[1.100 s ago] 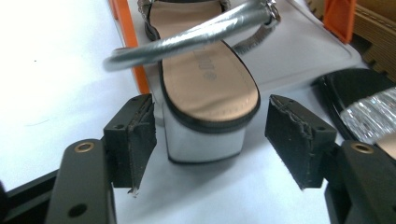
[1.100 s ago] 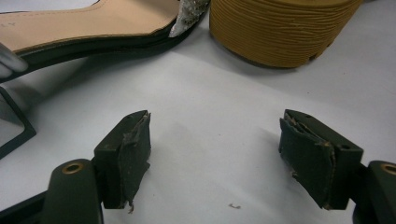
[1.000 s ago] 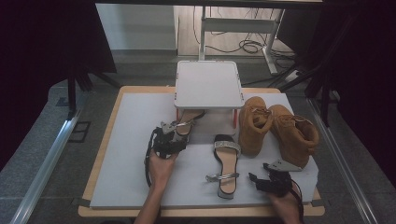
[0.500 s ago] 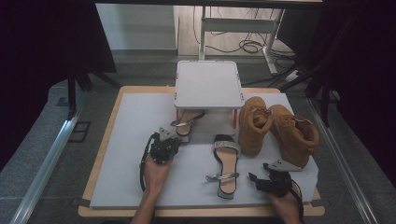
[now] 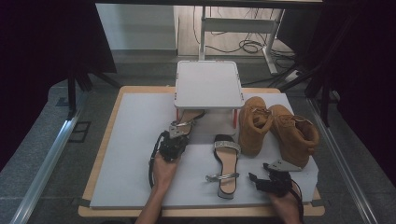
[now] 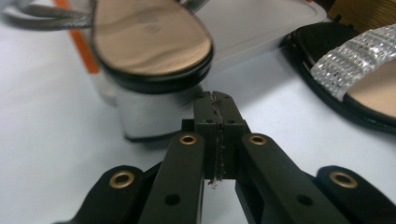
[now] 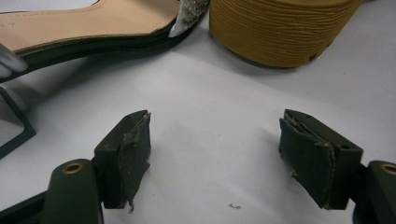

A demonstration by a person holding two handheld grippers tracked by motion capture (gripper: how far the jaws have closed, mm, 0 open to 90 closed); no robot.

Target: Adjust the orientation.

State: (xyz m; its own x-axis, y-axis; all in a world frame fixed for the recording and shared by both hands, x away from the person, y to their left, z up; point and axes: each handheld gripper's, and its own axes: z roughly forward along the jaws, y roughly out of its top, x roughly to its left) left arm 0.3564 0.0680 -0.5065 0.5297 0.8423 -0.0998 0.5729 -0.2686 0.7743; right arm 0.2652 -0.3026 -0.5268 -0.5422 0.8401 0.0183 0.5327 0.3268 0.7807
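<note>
Work in hand: the left tool (image 5: 177,132) sits at the heel of the block-heeled sandal (image 5: 187,120), whose toe end lies under the small white stand (image 5: 208,84) near the far edge of the worktop (image 5: 130,126).
Left tool state: the jaws have just been closing and, seen in the left gripper view (image 6: 215,105), now stand pressed together with nothing between them, just below the sandal's silver heel block (image 6: 149,112); whether the tips touch it I cannot tell.
Likely reason: shut tips look suited to nudging or hooking the heel out from under the stand rather than gripping it.
Right tool state: right tool (image 5: 256,179) rests near the front right corner, jaws spread with bare mat between the pads (image 7: 133,156), holding nothing.
Other shoes: the second sandal (image 5: 226,163) lies mid-worktop, heel toward the front edge; two tan boots (image 5: 275,128) stand by the right edge, just beside it.
Surface: pale grey mat over a wooden board.
Room: dark drapes at both sides, cables and a table frame on the floor behind.
</note>
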